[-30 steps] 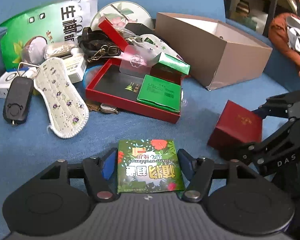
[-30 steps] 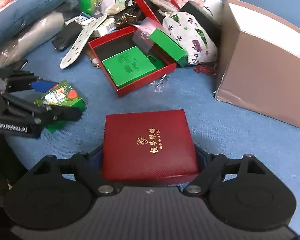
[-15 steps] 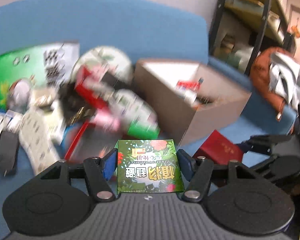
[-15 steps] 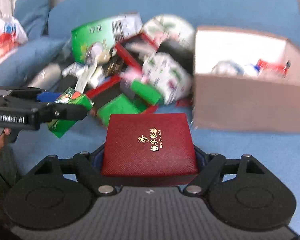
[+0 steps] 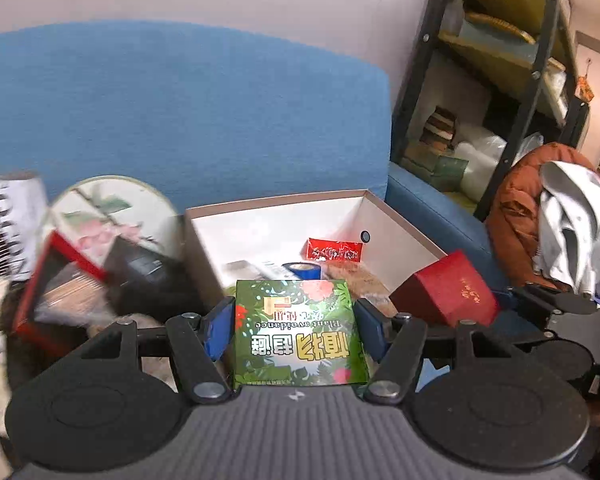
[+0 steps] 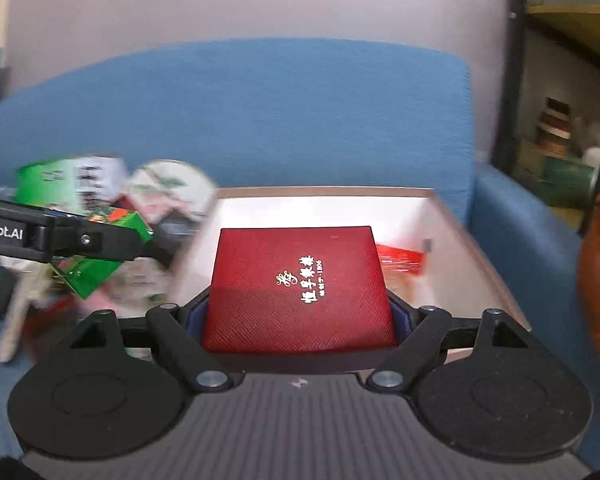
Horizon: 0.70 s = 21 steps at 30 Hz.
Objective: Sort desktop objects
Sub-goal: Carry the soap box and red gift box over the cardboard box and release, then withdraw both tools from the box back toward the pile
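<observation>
My left gripper [image 5: 294,326] is shut on a green packet [image 5: 300,332] with flowers and yellow characters, held in the air in front of the open cardboard box [image 5: 400,220]. My right gripper [image 6: 300,312] is shut on a dark red gift box [image 6: 300,288] with gold lettering, held over the near edge of the cardboard box [image 6: 460,224]. The red box also shows in the left wrist view [image 5: 448,290], at the right of the cardboard box. The green packet shows in the right wrist view [image 6: 100,256], left of the cardboard box.
The cardboard box holds a red packet [image 5: 334,249], a blue roll [image 5: 302,270] and other items. Left of it lies a blurred pile: red tray [image 5: 56,280], round floral tin [image 5: 112,208], green bag [image 6: 60,184]. A blue sofa back [image 5: 180,112] stands behind, a metal shelf [image 5: 500,80] at right.
Both grippers have risen from the sofa seat and tilted up, carrying the green packet and the red box toward the cardboard box. The inside of the box has come into view.
</observation>
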Available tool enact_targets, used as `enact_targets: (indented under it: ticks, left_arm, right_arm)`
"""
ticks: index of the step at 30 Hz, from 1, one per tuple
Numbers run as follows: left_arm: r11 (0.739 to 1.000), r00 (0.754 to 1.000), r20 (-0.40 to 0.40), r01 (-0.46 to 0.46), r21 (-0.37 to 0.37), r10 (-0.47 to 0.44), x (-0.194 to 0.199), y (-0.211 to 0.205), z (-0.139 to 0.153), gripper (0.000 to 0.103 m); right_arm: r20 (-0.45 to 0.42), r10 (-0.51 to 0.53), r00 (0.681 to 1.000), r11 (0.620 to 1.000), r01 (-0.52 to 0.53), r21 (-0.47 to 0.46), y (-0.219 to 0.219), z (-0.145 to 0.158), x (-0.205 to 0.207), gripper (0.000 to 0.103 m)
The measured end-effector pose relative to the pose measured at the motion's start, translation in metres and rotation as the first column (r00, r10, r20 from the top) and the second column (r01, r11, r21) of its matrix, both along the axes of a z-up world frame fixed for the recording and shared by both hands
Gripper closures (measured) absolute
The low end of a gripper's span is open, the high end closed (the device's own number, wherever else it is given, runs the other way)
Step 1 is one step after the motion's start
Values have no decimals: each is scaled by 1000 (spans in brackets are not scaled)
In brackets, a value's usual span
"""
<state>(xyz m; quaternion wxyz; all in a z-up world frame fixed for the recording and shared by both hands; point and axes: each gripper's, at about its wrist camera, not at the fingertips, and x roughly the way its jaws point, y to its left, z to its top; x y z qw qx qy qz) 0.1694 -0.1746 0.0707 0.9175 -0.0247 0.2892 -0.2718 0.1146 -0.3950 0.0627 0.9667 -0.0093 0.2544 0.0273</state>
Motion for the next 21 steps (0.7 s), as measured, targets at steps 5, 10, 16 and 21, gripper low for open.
enact_targets:
  ticks: [5,10,16,21]
  left_arm:
    - [999,1000,-29,-9,39,10,32,-40,-21,37]
    - [996,999,-48,-19,83,23,53,-59,-36,37]
    - [998,997,-76,-16,56,20,69,-62,-46,30]
    - [999,995,-94,-18,33,21,68,-55,-46,14]
  right_arm:
    - [-72,-49,996,998,47,-30,-30,-21,40,22]
    - [-124,-62,990,998,58,-40,-41,-39,70,22]
    - [-166,-54,985,998,50,-30,-47,-52,92,23]
    - [-157,-55,986,998,56,-2,-50,-51,89,13]
